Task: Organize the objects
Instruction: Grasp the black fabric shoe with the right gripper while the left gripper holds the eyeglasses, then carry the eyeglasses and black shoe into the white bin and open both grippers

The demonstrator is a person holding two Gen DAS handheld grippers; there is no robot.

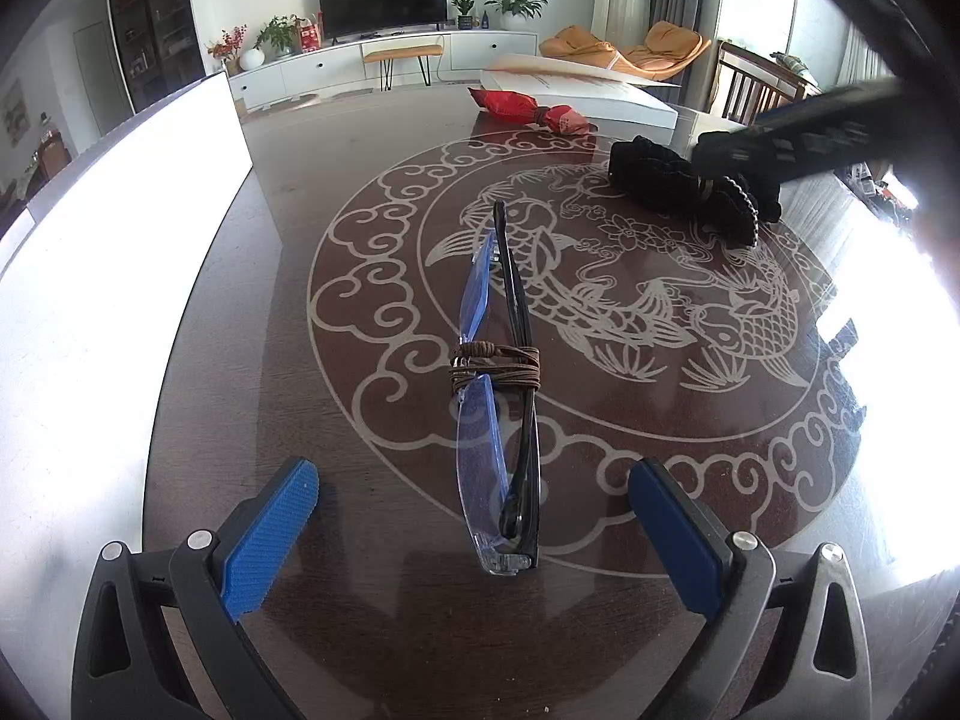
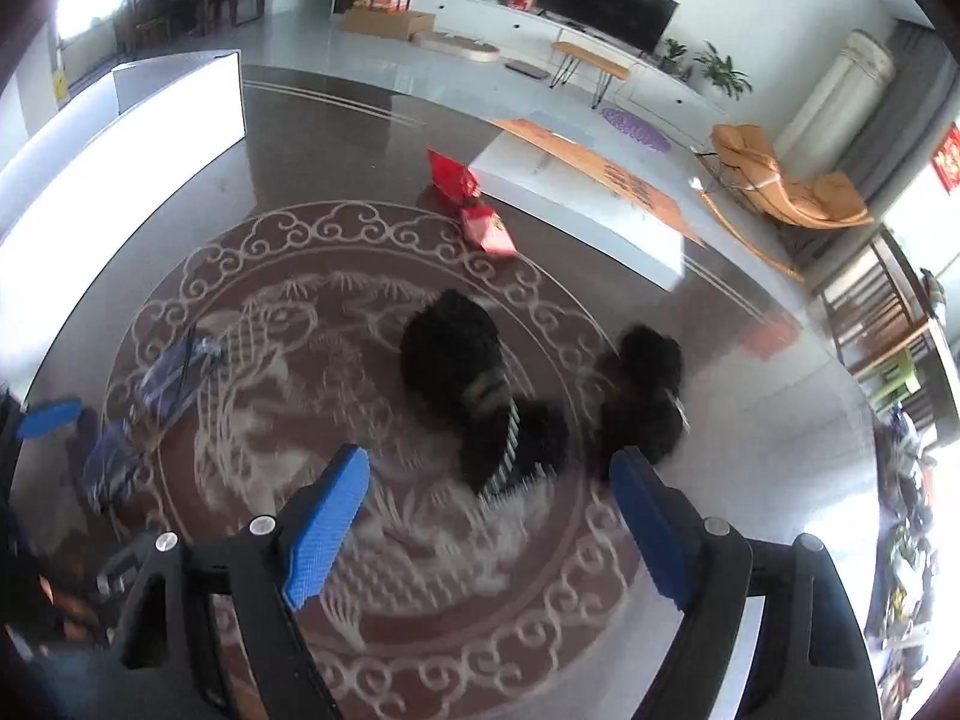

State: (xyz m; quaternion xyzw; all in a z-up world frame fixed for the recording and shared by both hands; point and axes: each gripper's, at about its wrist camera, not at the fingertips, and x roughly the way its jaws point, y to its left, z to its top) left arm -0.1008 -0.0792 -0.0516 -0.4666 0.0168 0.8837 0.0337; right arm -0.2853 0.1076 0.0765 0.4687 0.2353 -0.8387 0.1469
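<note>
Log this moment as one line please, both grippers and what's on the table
left gripper: open, straddling folded glasses | right gripper: open, empty, above black furry hair clip | red pouch: untouched beside white box

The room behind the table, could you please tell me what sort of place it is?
Most likely a home living room: a television on a low white cabinet, potted plants, and an orange lounge chair.

Glossy dark table (image 1: 372,600), clear plastic glasses (image 1: 480,468) wrapped in brown cord (image 1: 498,366), fuzzy black cloth hair clip (image 2: 480,384).
</note>
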